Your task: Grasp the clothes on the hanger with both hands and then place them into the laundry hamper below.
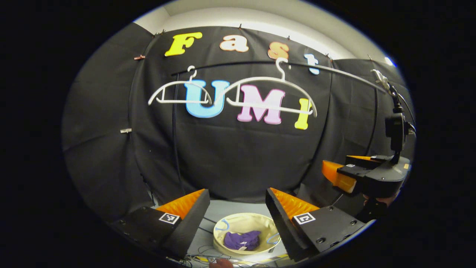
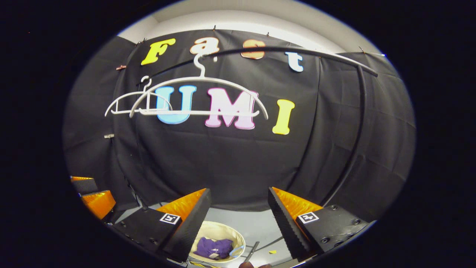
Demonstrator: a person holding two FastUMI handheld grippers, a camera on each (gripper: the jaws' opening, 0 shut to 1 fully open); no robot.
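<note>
Already the hangers (image 1: 271, 95) are hanging bare on the rail (image 1: 334, 70), high above both tongs. Straight below and ahead, the hamper (image 1: 227, 219) is sitting between the left tongs' (image 1: 238, 208) wide-spread fingers, slightly left of the right tongs (image 2: 240, 208), likewise gaping and gripping nothing. Inside it the purple clothes (image 1: 242, 240) are lying bunched, so the task is looking finished.

Black rail (image 1: 346, 74), cables on floor (image 1: 208, 251), white ceiling (image 2: 238, 18)
</note>
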